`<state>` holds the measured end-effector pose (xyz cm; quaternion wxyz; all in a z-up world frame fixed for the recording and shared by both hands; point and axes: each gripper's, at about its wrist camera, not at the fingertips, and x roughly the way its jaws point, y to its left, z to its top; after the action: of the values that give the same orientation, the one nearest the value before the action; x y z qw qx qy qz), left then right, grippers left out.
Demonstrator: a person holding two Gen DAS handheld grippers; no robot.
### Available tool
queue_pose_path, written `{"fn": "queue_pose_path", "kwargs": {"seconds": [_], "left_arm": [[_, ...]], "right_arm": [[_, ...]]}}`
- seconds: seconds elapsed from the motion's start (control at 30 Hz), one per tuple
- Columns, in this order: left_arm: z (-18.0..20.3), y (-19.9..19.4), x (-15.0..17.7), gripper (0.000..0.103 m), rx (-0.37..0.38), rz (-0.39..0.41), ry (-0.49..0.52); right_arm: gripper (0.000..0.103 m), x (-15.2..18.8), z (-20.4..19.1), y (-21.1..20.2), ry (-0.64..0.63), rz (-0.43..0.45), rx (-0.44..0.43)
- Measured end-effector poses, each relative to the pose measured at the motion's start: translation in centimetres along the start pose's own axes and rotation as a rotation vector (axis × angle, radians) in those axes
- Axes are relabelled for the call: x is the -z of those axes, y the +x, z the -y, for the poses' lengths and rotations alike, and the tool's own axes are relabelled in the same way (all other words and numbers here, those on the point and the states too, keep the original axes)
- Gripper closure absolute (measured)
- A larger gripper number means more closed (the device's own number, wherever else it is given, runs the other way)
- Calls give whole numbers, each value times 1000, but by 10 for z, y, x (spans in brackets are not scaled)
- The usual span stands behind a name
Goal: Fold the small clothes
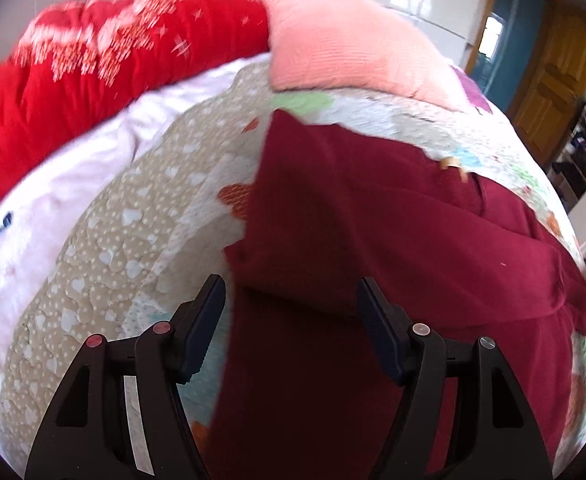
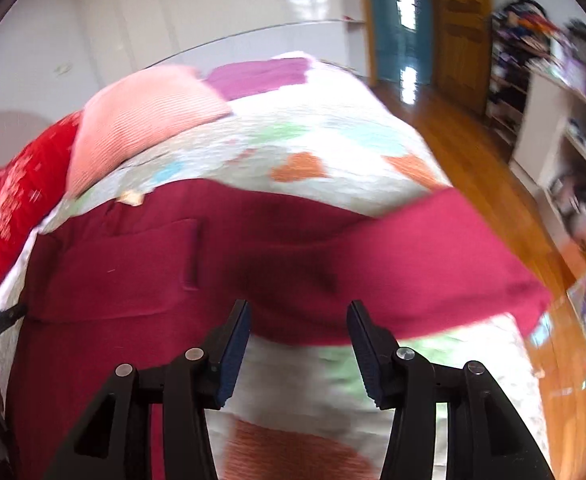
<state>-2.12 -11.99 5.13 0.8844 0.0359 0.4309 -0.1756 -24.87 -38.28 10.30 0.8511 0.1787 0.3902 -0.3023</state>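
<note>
A dark red garment (image 1: 373, 220) lies spread on a quilted bed cover (image 1: 133, 240) with coloured hearts. In the left wrist view one part of it is folded over the rest, its folded edge just ahead of my left gripper (image 1: 291, 292), which is open and empty above the cloth. In the right wrist view the same garment (image 2: 213, 264) stretches across the bed, with a sleeve (image 2: 465, 264) reaching right toward the bed's edge. My right gripper (image 2: 299, 316) is open and empty, just short of the garment's near edge.
A red blanket (image 1: 93, 72) and a pink pillow (image 1: 333, 48) lie at the bed's far end, with white bedding (image 1: 73, 184) at the left. To the right are wooden floor (image 2: 473, 152), a wooden door (image 2: 461, 20) and cluttered shelves (image 2: 553, 80).
</note>
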Motion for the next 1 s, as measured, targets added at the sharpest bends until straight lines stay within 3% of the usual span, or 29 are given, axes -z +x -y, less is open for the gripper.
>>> {"fn": "queue_pose_path", "kwargs": {"seconds": [0.1, 0.3, 0.5, 1.0], "left_arm": [[20, -6, 1, 35, 40, 8, 30], [59, 2, 4, 35, 75, -5, 78], [92, 16, 10, 35, 29, -5, 150], [88, 36, 9, 35, 21, -13, 117]], "right_arm": [[55, 0, 17, 1, 8, -22, 30], [55, 2, -8, 2, -5, -14, -55], [54, 7, -10, 9, -24, -31, -48], [52, 15, 5, 12, -56, -53, -52]]}}
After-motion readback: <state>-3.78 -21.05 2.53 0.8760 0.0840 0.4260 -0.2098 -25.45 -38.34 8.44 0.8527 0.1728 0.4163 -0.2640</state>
